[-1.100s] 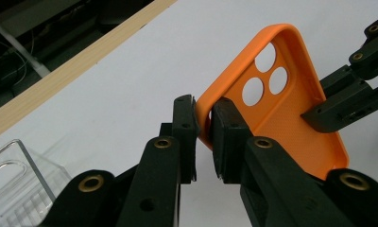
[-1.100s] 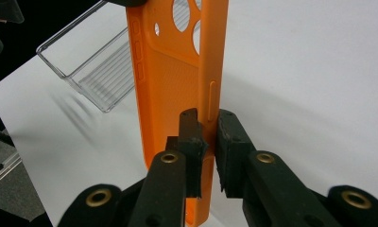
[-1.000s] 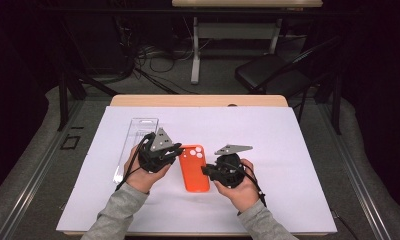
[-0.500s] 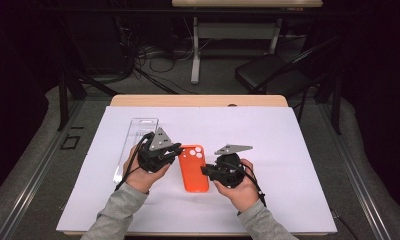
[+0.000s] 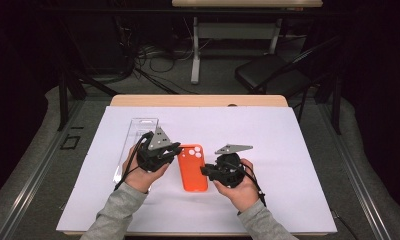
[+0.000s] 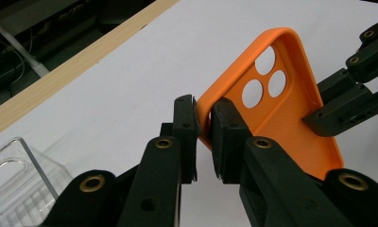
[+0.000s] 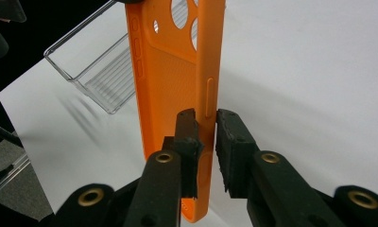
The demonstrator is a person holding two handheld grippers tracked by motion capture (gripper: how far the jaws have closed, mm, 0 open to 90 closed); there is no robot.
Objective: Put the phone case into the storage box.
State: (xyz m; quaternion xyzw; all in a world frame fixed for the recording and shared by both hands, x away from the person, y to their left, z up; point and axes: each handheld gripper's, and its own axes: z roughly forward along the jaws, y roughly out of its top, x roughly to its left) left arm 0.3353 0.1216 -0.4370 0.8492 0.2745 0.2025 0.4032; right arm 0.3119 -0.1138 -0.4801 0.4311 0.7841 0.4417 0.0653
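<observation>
Both grippers, left gripper (image 6: pixel 203 137) and right gripper (image 7: pixel 207 142), pinch opposite side walls of the empty orange phone case (image 5: pixel 192 167); the clear plastic package (image 5: pixel 136 140) sits untouched, so most work likely remains.

One orange phone case (image 5: pixel 193 167), one (seemingly empty) clear tray (image 5: pixel 137 135)

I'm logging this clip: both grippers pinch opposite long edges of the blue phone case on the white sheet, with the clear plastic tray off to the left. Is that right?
Only the colour is wrong: the phone case is orange, as the high view shows. The left gripper and right gripper do pinch its opposite long edges, and the clear plastic tray lies to the left on the white sheet.
</observation>
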